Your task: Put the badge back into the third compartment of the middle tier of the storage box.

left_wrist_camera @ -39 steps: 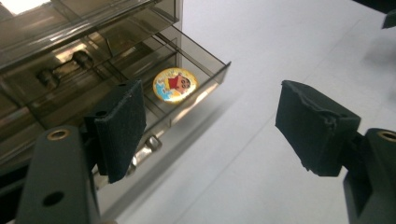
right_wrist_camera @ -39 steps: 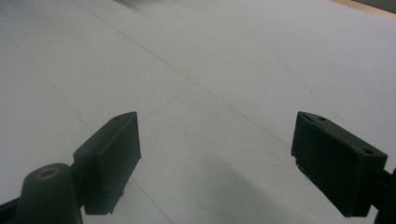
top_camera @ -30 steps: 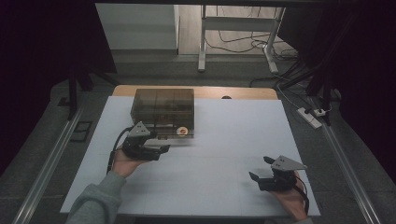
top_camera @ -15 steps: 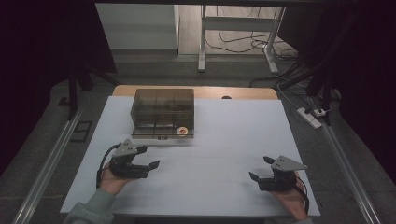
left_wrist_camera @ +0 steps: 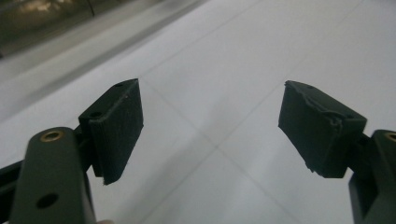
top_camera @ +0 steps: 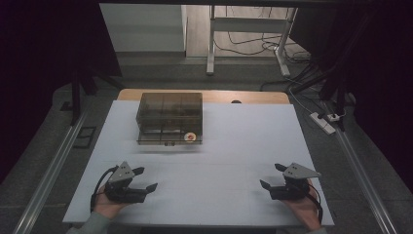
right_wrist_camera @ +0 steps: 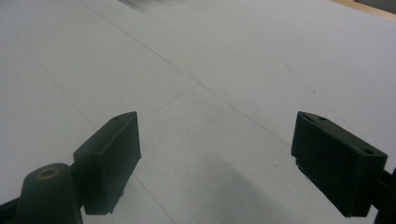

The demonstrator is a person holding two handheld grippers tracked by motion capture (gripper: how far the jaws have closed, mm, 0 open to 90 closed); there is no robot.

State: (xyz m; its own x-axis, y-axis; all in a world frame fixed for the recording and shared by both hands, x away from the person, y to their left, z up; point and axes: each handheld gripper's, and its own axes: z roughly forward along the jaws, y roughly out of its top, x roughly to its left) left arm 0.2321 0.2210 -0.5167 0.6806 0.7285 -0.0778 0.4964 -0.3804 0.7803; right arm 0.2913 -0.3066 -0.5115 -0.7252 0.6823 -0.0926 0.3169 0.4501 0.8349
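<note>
Both hands rest at the near edge of the white tabletop (top_camera: 234, 141): the left gripper (top_camera: 144, 179) at about seven o'clock and the right gripper (top_camera: 271, 176) at about five o'clock, each with its jaws spread wide and holding nothing, as both gripper views confirm with bare white surface between the black pads (left_wrist_camera: 116, 126). The nearest thing to work on is the smoky translucent plastic drawer box (top_camera: 170, 117), which sits toward twelve o'clock, well apart from both grippers, with a small round orange-and-white object (top_camera: 190, 137) at its front lower right. The main risk, as I judge it, is that the box is light and unanchored: a one-sided push or pull on its front could slide or swivel it across the smooth table rather than open anything, unless the other gripper steadies it. A wide-open jaw coming in low could also knock the small round object away before closing on it. Much is hard to read: the dim light and dark tint hide what the compartments hold, and I cannot tell whether the round object lies inside a drawer, on a pulled-out tray, or on the table just in front. In the left gripper view the box shows as a blurred dark strip at the top left corner.
</note>
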